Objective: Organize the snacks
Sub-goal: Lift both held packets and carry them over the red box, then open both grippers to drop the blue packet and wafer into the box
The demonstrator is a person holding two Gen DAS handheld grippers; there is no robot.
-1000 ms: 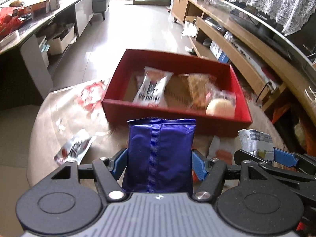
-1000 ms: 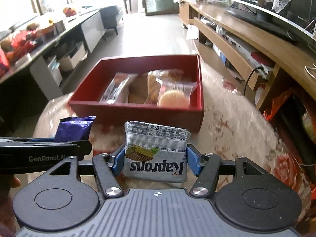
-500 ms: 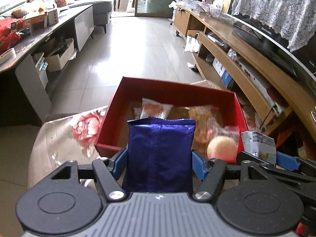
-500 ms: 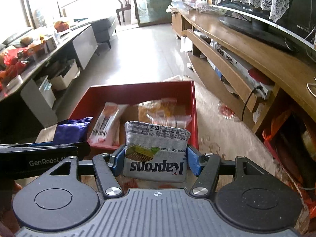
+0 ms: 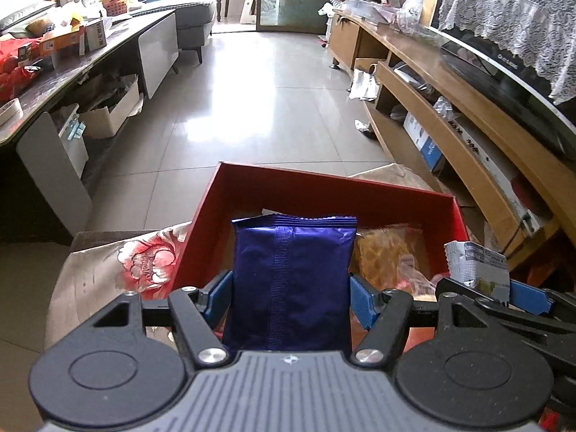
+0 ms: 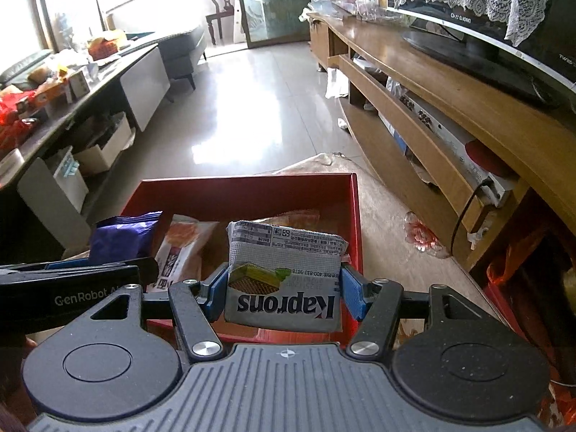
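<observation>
My left gripper (image 5: pixel 289 293) is shut on a dark blue snack pouch (image 5: pixel 291 280) and holds it over the near left part of the red box (image 5: pixel 324 189). My right gripper (image 6: pixel 284 289) is shut on a grey Kaprons wafer pack (image 6: pixel 284 280) above the box's near right side (image 6: pixel 354 216). Inside the box lie an orange-and-white packet (image 6: pixel 180 248) and an orange crinkly packet (image 5: pixel 388 252). The wafer pack also shows in the left wrist view (image 5: pixel 477 262), and the blue pouch in the right wrist view (image 6: pixel 124 235).
The box sits on a table with a floral cloth (image 5: pixel 144 259). A long wooden TV stand (image 6: pixel 450 115) runs along the right. A dark counter (image 5: pixel 54 72) with clutter and boxes lines the left. Tiled floor (image 5: pixel 252 108) lies beyond the table.
Both grippers have moved forward and tilted up with their packs. They now hang over the red box, which sits lower and closer in both views.
</observation>
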